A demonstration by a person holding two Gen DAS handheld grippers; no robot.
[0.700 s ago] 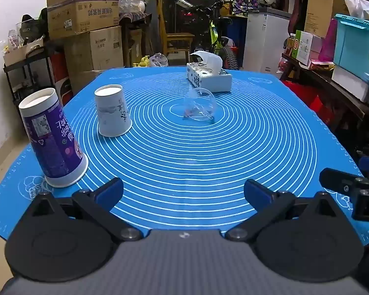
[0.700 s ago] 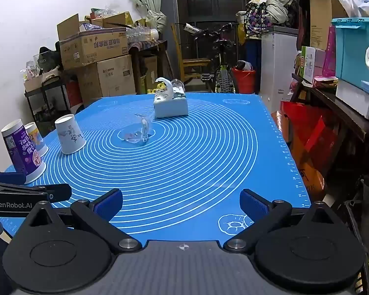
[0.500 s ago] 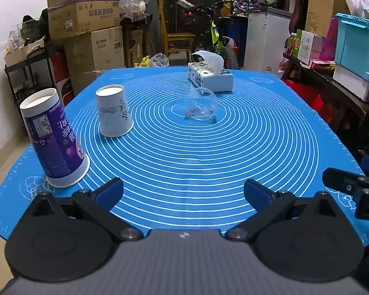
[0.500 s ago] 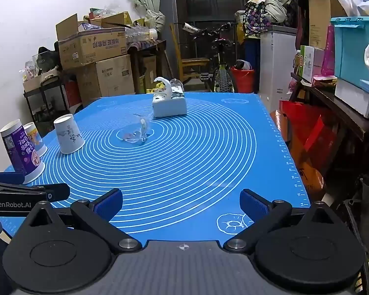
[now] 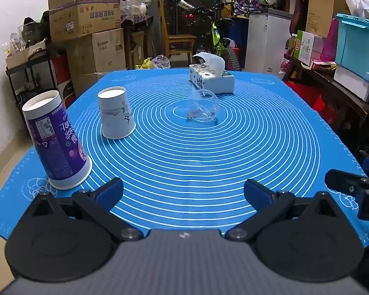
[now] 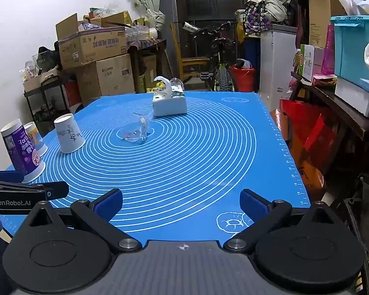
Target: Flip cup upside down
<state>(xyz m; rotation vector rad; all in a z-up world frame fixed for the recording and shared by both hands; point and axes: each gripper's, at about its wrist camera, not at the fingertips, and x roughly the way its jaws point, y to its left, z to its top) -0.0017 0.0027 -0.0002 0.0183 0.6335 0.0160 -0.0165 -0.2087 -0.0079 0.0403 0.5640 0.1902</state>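
A clear plastic cup (image 5: 203, 107) lies on its side at the middle of the blue mat (image 5: 209, 162); it also shows in the right wrist view (image 6: 135, 130). A purple paper cup (image 5: 55, 140) and a white paper cup (image 5: 115, 115) stand upside down at the left. A third upside-down cup (image 6: 35, 139) stands behind the purple one (image 6: 22, 151). My left gripper (image 5: 183, 193) is open and empty near the mat's front edge. My right gripper (image 6: 180, 202) is open and empty at the front right.
A white tissue box (image 5: 211, 78) stands at the mat's far side. Stacked cardboard boxes (image 5: 86, 24) are behind on the left. A bicycle (image 6: 219, 56) and a white cabinet (image 6: 275, 59) stand behind. Shelves with bins (image 6: 351, 49) line the right.
Both views have shifted slightly; the cups sit a little higher in the left wrist view. Nothing on the mat has moved. Both grippers stay open.
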